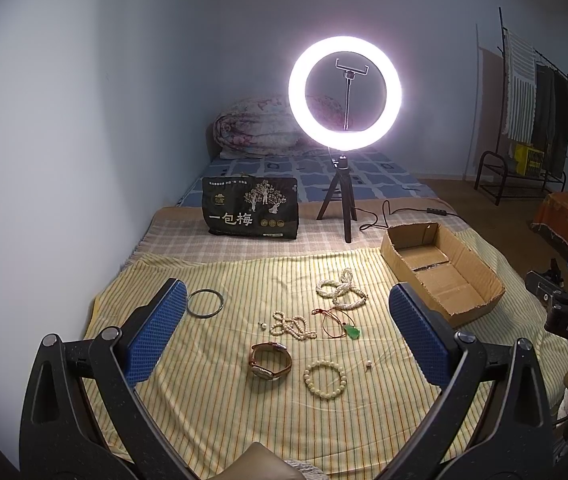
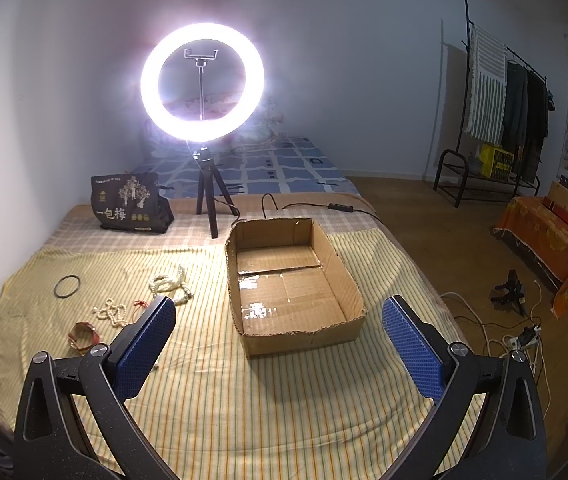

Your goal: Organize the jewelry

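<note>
Jewelry lies on a striped yellow cloth (image 1: 212, 420): a dark bangle (image 1: 205, 303), a white bead necklace pile (image 1: 340, 290), a smaller bead string (image 1: 292, 326), a red cord with a green pendant (image 1: 350, 330), a brown-strap watch (image 1: 270, 366), a pale bead bracelet (image 1: 325, 380) and two loose beads. An empty cardboard box (image 2: 296, 280) stands to the right of them. My left gripper (image 1: 288, 316) is open above the jewelry, holding nothing. My right gripper (image 2: 280, 316) is open and empty in front of the box.
A lit ring light on a small tripod (image 1: 342, 200) and a black printed bag (image 1: 250, 208) stand behind the cloth. A cable (image 2: 312, 206) runs behind the box. A folded quilt (image 1: 256, 128) lies at the far end. A clothes rack (image 2: 500, 120) stands at right.
</note>
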